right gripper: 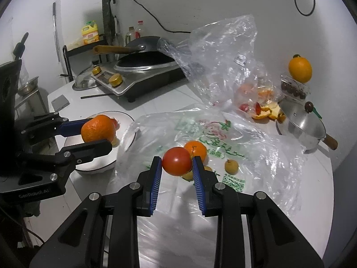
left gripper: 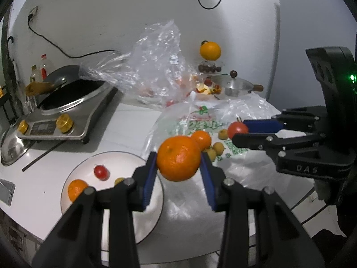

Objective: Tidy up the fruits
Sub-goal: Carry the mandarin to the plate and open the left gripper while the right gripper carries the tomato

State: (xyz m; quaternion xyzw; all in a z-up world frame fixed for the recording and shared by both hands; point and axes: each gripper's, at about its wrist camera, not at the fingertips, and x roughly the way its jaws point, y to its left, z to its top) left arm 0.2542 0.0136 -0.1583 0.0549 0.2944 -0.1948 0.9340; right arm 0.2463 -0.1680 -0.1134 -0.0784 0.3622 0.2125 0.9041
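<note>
My left gripper (left gripper: 178,164) is shut on a large orange (left gripper: 178,158) and holds it above the right edge of a white plate (left gripper: 125,158). On the plate lie a small orange (left gripper: 75,189), a red tomato (left gripper: 100,171) and a small yellow fruit (left gripper: 119,181). My right gripper (right gripper: 176,164) is shut on a red tomato (right gripper: 176,161) and holds it above a flat printed plastic bag (right gripper: 214,134). On that bag lie another orange (right gripper: 197,148) and small yellow fruits (right gripper: 231,166). The left gripper (right gripper: 93,134) with its orange shows in the right wrist view, the right gripper (left gripper: 239,129) in the left wrist view.
An induction cooker with a wok (left gripper: 67,102) stands at the back left, a steel lid (left gripper: 11,147) beside it. A crumpled clear bag (left gripper: 156,62) holds peels and fruit. A small lidded pot (left gripper: 236,84), a box of dark fruits and a yellow orange (left gripper: 210,51) stand by the wall.
</note>
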